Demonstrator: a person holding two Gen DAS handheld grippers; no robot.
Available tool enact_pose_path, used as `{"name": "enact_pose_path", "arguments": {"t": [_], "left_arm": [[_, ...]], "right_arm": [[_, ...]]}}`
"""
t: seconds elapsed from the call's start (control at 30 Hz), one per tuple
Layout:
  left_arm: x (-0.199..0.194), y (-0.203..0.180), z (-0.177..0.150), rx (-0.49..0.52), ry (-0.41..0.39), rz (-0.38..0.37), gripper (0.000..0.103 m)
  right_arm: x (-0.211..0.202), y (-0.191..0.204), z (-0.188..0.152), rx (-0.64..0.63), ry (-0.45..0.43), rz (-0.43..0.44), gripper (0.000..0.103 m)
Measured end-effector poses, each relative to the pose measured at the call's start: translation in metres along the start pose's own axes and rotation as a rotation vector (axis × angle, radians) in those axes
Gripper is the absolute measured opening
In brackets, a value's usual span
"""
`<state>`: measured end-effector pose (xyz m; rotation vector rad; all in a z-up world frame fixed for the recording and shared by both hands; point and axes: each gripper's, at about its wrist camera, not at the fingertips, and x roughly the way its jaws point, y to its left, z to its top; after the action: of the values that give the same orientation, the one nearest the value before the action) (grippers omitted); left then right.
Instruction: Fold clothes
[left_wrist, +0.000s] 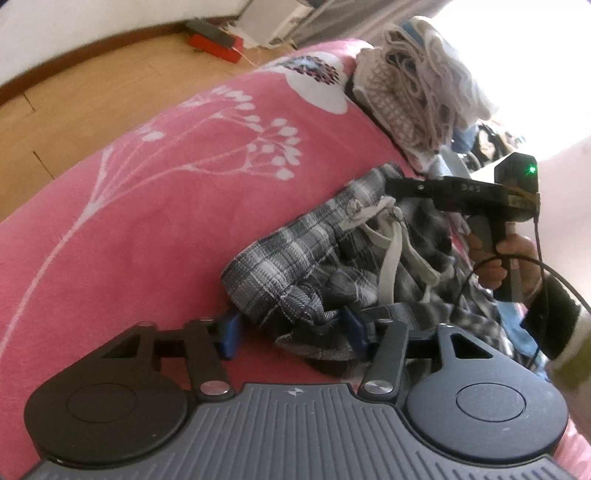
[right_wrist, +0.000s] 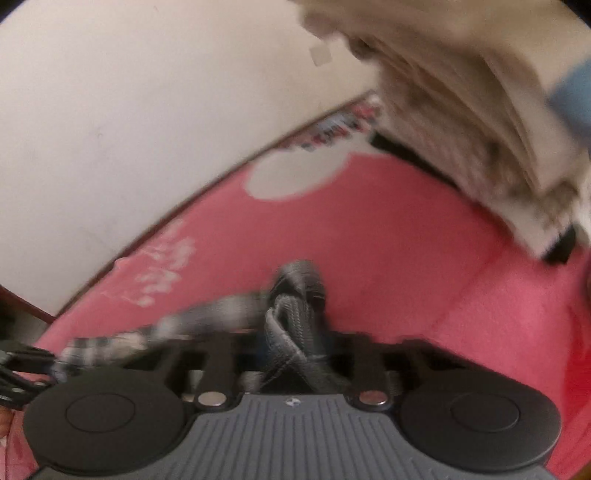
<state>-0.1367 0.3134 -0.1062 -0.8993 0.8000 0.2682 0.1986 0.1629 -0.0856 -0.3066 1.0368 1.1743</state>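
Grey plaid shorts (left_wrist: 325, 258) lie bunched at centre frame on a pink floral bed cover (left_wrist: 147, 184). The left claw (left_wrist: 291, 332) stands wide around the waistband; the right claw (right_wrist: 295, 332) pinches a fabric edge, perhaps for spreading. A pile of pale clothes (left_wrist: 417, 85) sits at upper right.

Grey plaid shorts (left_wrist: 332, 258) crumpled on pink floral bedspread (left_wrist: 166, 206), pale drawstring (left_wrist: 391, 251) loose across waistband.

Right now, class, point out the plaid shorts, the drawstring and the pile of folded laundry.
plaid shorts (left_wrist: 280, 251): left wrist view, waistband.
drawstring (left_wrist: 391, 254): left wrist view, hanging strand.
pile of folded laundry (left_wrist: 413, 88): left wrist view, front edge.
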Motion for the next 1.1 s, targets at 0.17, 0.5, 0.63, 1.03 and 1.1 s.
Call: {"name": "enact_pose_path", "arguments": {"t": [0.17, 0.5, 0.63, 1.03, 1.1], "left_arm": [[-0.001, -0.014, -0.008, 0.037, -0.059, 0.037, 0.014], [-0.059, -0.022, 0.022, 0.155, -0.340, 0.201, 0.010], [-0.054, 0.006, 0.035, 0.071, -0.275, 0.222, 0.010], [-0.044, 0.051, 0.039, -0.099, -0.198, 0.246, 0.009], [-0.046, 0.052, 0.039, -0.100, -0.200, 0.251, 0.022]], "right_arm": [[-0.035, 0.058, 0.032, -0.159, -0.231, -0.041, 0.018], [0.013, 0.111, 0.110, -0.399, -0.436, -0.081, 0.018], [0.065, 0.093, 0.105, -0.380, -0.319, -0.127, 0.018], [0.078, 0.070, 0.097, -0.302, -0.372, -0.236, 0.065], [0.057, 0.065, 0.092, -0.273, -0.446, -0.211, 0.065]]}}
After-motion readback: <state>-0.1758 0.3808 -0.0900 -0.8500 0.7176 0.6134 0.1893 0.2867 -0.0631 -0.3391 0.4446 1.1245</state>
